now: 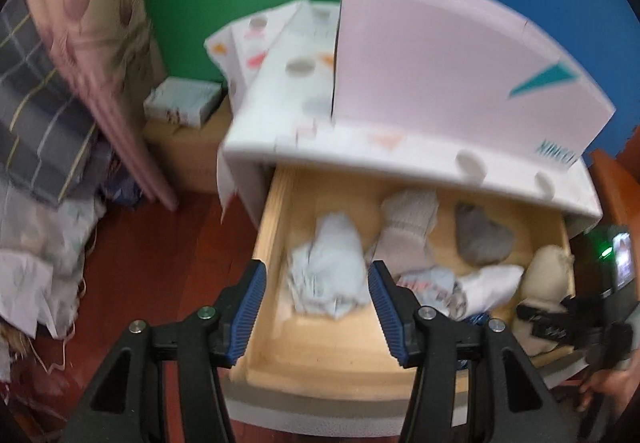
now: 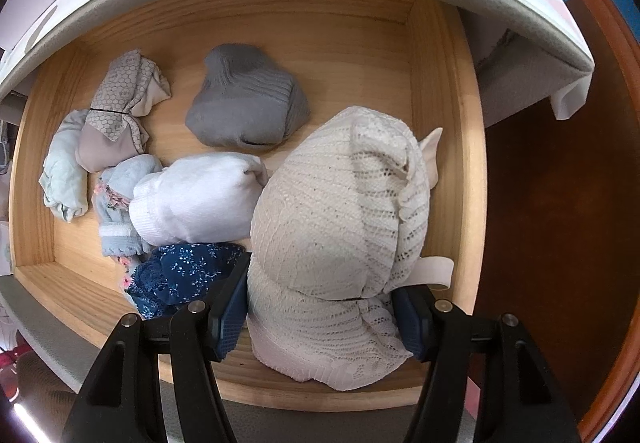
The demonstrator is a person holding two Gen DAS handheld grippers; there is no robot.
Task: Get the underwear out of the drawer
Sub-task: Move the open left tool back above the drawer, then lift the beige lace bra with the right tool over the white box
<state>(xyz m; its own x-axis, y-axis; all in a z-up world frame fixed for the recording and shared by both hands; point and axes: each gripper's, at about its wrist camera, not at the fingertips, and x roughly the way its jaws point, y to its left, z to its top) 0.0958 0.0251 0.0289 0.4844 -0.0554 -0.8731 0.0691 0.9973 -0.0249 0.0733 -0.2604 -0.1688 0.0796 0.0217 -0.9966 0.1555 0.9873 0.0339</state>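
A pale wood drawer [image 2: 440, 91] stands pulled out from a white cabinet [image 1: 360, 155]. It holds several rolled garments. My right gripper [image 2: 320, 319] is low inside the drawer, its jaws open on either side of a cream lace garment [image 2: 332, 211]; whether the pads press it I cannot tell. Beside it lie a white roll [image 2: 196, 195], a navy floral piece [image 2: 184, 275], a grey roll [image 2: 248, 103] and a light blue piece [image 2: 64, 167]. My left gripper [image 1: 316, 307] is open and empty above the drawer's left part, over a light blue garment [image 1: 332, 267]. The right gripper shows at the left wrist view's edge [image 1: 560, 319].
A pink board [image 1: 448, 71] stands on the cabinet top. Folded bedding [image 1: 48, 131] is stacked at the left, and a small box [image 1: 180, 103] sits on a low wooden stand. Red-brown floor [image 1: 160, 251] lies left of the drawer. A green and blue foam wall is behind.
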